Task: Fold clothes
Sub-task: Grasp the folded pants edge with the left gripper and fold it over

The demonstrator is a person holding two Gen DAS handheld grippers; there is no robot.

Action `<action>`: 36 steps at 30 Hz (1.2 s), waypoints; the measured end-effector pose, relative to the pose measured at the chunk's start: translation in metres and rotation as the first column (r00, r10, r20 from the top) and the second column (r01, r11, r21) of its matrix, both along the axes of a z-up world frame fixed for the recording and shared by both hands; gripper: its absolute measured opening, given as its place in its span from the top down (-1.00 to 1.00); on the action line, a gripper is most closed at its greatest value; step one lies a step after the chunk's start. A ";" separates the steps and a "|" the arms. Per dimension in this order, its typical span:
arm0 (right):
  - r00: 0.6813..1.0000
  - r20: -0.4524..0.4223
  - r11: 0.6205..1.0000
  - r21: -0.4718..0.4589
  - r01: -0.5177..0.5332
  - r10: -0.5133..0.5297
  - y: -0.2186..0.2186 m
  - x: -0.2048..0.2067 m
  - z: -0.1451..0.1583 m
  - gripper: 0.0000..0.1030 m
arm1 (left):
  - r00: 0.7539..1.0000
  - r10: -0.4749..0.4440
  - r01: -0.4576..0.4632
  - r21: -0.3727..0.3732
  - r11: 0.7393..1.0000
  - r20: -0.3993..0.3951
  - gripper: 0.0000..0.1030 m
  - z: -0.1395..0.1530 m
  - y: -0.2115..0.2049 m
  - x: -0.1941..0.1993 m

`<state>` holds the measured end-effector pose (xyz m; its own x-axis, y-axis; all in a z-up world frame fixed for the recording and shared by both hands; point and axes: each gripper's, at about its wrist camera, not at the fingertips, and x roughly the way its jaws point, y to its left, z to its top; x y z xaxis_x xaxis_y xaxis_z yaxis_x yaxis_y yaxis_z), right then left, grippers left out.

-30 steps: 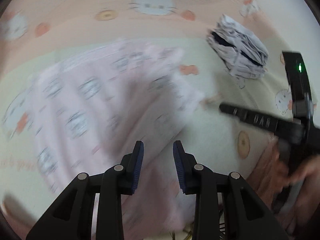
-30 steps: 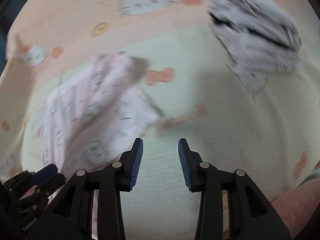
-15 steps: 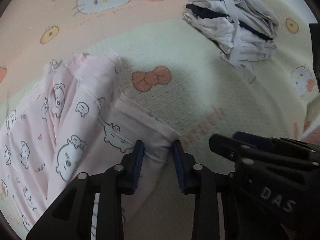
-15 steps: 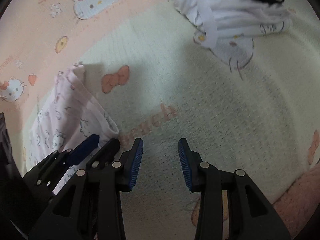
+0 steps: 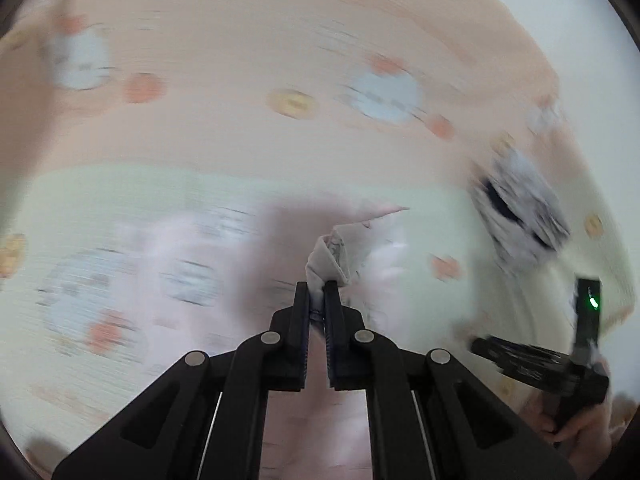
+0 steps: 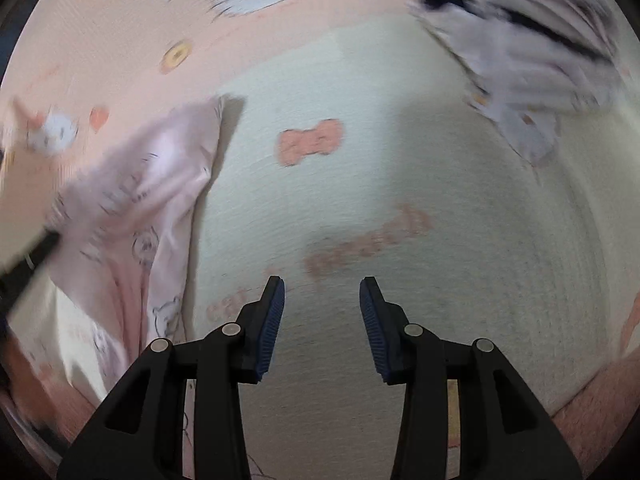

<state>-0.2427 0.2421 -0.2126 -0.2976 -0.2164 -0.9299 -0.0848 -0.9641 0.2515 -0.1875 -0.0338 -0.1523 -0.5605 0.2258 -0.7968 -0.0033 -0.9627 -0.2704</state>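
My left gripper (image 5: 317,294) is shut on a bunched corner of the pale pink printed garment (image 5: 332,254), lifted above the rest of the cloth, which spreads blurred to the left. In the right wrist view the same pink garment (image 6: 148,184) lies at the left on the cartoon-cat bedsheet (image 6: 360,184). My right gripper (image 6: 322,300) stands open over bare pale-green sheet, to the right of the garment, with nothing between its fingers. The right gripper (image 5: 536,364) also shows at the lower right of the left wrist view, held by a hand.
A crumpled white and dark garment pile (image 6: 520,40) lies at the far right of the bed (image 5: 516,220). The sheet's pink border (image 5: 280,60) runs along the far side. A pink bow print (image 6: 312,142) marks the sheet ahead of the right gripper.
My left gripper closed on the pink garment's corner and swung away with it, blurring its view. The right gripper shifted slightly and the left gripper left its side.
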 end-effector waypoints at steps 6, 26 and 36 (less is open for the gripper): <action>0.984 -0.068 0.986 -0.001 -0.168 0.167 -0.051 -0.038 0.024 0.21 | 0.990 0.124 -0.120 -0.065 0.991 0.072 0.87 -0.021 -0.090 -0.022; 0.886 -0.077 0.856 0.308 -0.414 0.456 -0.153 -0.136 -0.016 0.39 | 0.996 0.068 -0.072 0.067 0.995 0.060 0.86 -0.054 -0.120 -0.058; 0.937 -0.177 0.947 0.171 -0.272 0.301 -0.095 -0.137 0.000 0.08 | 0.987 0.102 -0.112 0.076 0.991 0.125 0.56 -0.067 -0.128 -0.074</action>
